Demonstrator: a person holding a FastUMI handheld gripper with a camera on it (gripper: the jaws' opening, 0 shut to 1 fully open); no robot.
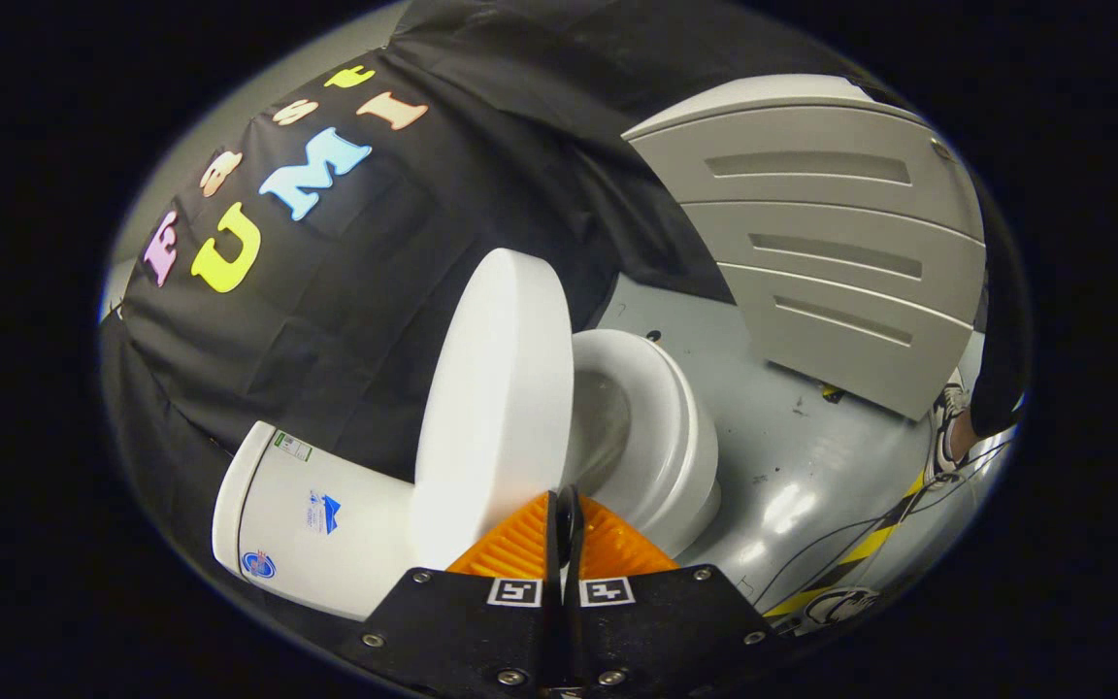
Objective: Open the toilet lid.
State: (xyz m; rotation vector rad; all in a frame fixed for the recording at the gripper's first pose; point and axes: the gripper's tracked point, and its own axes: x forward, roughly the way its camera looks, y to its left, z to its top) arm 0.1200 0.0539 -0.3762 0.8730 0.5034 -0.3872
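A white toilet stands against the black cloth wall, seen tilted on its side. Its tank point(316, 515) lies just beyond my left finger. The white lid point(496, 408) is lifted well off the seat point(675, 427) and stands nearly upright towards the tank, so the bowl point(608, 427) shows open behind it. My gripper point(564, 500) has orange fingers point(510, 549) that are shut, with only a thin dark slit between them. Their tips sit right at the lid's free rim. Nothing white shows between the pads.
A grey panel with recessed slots point(811, 243) stands beyond the toilet. The grey floor point(811, 466) carries a yellow-and-black striped tape point(860, 553) and thin cables point(908, 515). A person's shoe point(947, 417) is at the panel's far corner.
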